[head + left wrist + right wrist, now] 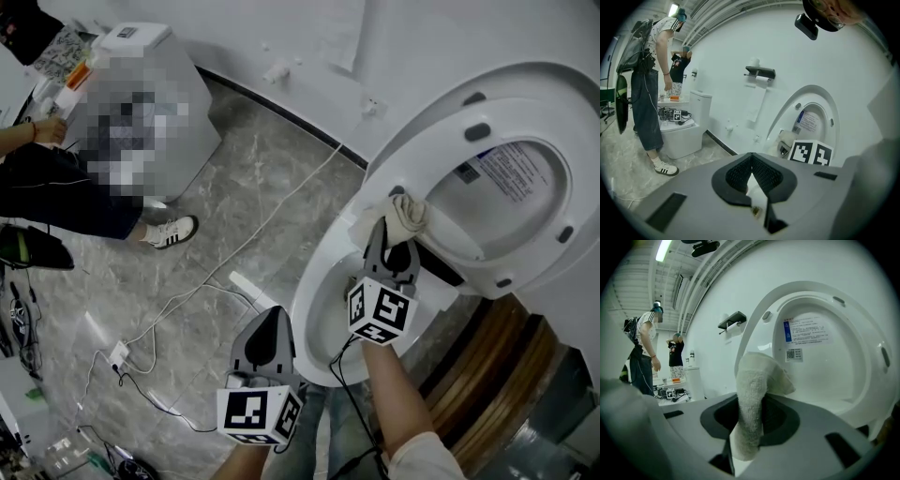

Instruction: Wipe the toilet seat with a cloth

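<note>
Right gripper (394,246) pinches the single beige terry cloth (409,214) by the one raised white plastic toilet seat (448,142). Left gripper (271,321) has its jaws together, empty.

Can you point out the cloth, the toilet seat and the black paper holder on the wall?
cloth (752,394): right gripper view, folded middle.
toilet seat (801,296): right gripper view, raised ring's top.
paper holder (761,72): left gripper view, black shelf.

Grey marbled floor (262,169) fills the left of the frame. A white cable (246,246) snakes across it to a plug block (118,354) lower left, and a white sneaker (172,231) stands mid-left.
</note>
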Tool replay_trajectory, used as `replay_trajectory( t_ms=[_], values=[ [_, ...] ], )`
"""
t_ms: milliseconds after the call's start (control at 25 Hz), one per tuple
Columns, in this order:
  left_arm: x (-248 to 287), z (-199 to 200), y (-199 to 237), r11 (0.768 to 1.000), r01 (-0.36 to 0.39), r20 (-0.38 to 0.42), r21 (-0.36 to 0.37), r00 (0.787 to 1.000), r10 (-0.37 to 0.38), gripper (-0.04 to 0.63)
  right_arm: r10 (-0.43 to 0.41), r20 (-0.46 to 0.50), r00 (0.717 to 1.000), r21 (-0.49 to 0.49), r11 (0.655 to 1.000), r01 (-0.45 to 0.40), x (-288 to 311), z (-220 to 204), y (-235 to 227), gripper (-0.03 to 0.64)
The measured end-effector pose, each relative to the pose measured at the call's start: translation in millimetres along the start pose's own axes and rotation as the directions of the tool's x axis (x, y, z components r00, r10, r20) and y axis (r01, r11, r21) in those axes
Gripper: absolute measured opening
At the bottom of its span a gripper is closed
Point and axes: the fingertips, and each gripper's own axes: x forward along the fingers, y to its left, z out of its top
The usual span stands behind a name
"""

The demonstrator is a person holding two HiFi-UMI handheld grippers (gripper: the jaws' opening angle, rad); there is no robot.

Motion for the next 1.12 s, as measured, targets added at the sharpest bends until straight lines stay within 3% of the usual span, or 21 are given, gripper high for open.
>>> replay_trajectory(
  t_ms=[240,600,840,1120],
  values=[
    [2.5,10.0,-4.1,1.0,0.003,0.015,0.004,1.0,-0.003,0.009,0.011,0.01,1.0,0.048,0.999,-0.011,6.4,15.7,8.3,0.1],
    [2.2,26.4,-12.7,1.0,0.005,0.033,0.001,0.999,-0.005,0.01,0.004,0.017,1.0,0.203,0.979,-0.007,8.9,37.3,11.5,0.1],
    [2.0,35.2,-20.6,1.0,0.019,0.053,0.003,0.998,-0.019,0.009,-0.003,0.058,0.998,0.225,0.974,-0.01,15.3,68.9,8.3,0.1],
    [2.9,60.3,-34.2,0.999,0.034,0.076,0.008,0.996,-0.035,0.01,-0.029,0.039,0.999,0.285,0.958,0.017,20.2,88.3,-0.9,0.1]
  ],
)
